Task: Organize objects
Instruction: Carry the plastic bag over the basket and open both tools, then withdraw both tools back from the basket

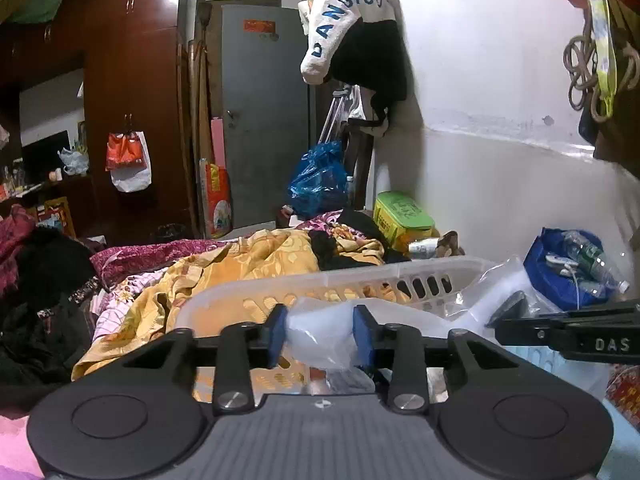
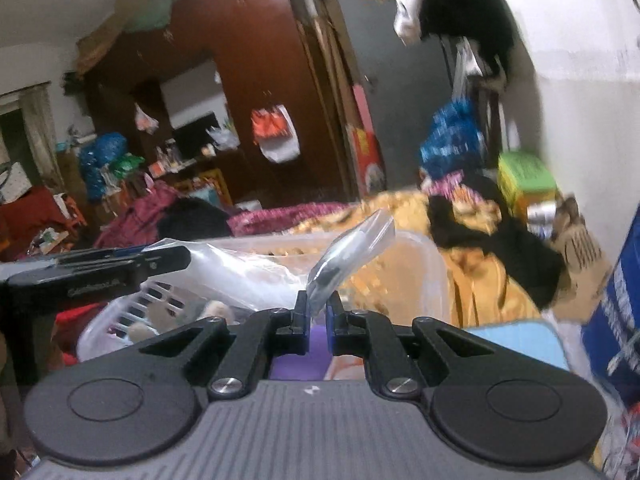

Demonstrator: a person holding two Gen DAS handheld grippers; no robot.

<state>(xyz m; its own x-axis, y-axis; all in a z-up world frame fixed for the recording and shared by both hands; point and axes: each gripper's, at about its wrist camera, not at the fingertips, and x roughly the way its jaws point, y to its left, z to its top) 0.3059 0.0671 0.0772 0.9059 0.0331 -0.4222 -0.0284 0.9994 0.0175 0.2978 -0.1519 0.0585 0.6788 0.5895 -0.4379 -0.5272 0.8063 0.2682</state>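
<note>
My left gripper (image 1: pixel 320 334) has its jaws set partly apart around a bunched clear plastic bag (image 1: pixel 316 330), the blue pads (image 1: pixel 277 334) pressing it from both sides. My right gripper (image 2: pixel 318 322) has its jaws nearly together, pinching the lower edge of a small clear packet (image 2: pixel 348 252) that stands up and tilts to the right above them; something dark shows inside it, too blurred to name.

Just beyond both pairs of jaws lies a white slotted laundry basket (image 1: pixel 360 280), and the bag in my left jaws hangs over its near rim. In the left wrist view my right gripper reaches in from the right, beside more crumpled clear plastic (image 1: pixel 500 280). In the right wrist view my left gripper comes in from the left, level with the basket.

Past the basket, a yellow-orange patterned quilt (image 1: pixel 248 264) covers the bed, with black clothes (image 1: pixel 344 248) heaped on it. Farther right of my left jaws sit a green-lidded box (image 1: pixel 402 210) by the wall and a blue bag (image 1: pixel 560 268) holding plastic bottles. Far ahead stand a dark wooden wardrobe (image 1: pixel 132 80) and a grey door (image 1: pixel 264 112).
</note>
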